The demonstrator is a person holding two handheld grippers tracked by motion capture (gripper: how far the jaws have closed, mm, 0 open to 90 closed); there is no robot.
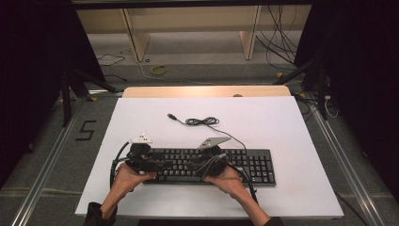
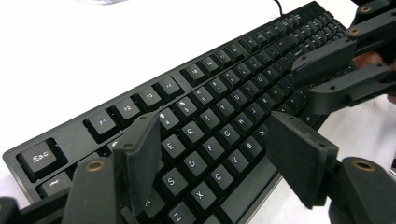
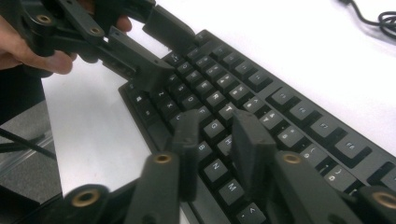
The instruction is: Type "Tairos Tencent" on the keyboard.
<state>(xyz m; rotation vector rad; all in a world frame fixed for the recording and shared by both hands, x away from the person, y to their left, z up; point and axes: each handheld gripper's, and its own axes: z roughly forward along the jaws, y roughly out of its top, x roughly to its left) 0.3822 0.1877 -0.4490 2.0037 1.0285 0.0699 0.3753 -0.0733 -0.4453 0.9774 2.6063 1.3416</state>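
A black keyboard (image 1: 254, 165) lies near the front of the white table top (image 1: 291, 117), its cable (image 1: 202, 121) coiled behind it. My left gripper (image 1: 157, 165) hovers over the keyboard's left end, jaws wide open above the letter keys (image 2: 217, 140), with nothing between them. My right gripper (image 1: 190, 167) sits just right of it over the middle keys, pointing toward the left one. Its jaws (image 3: 215, 123) stand a narrow gap apart above the keys around G and H, gripping nothing. Each gripper faces the other: the right gripper (image 2: 308, 84) and the left gripper (image 3: 163, 49).
The white top's front edge lies just behind my wrists. A wooden table edge (image 1: 207, 91) runs behind the white top, with shelving (image 1: 188, 28) and floor cables (image 1: 277, 42) beyond. Metal rails (image 1: 47, 169) flank the table on both sides.
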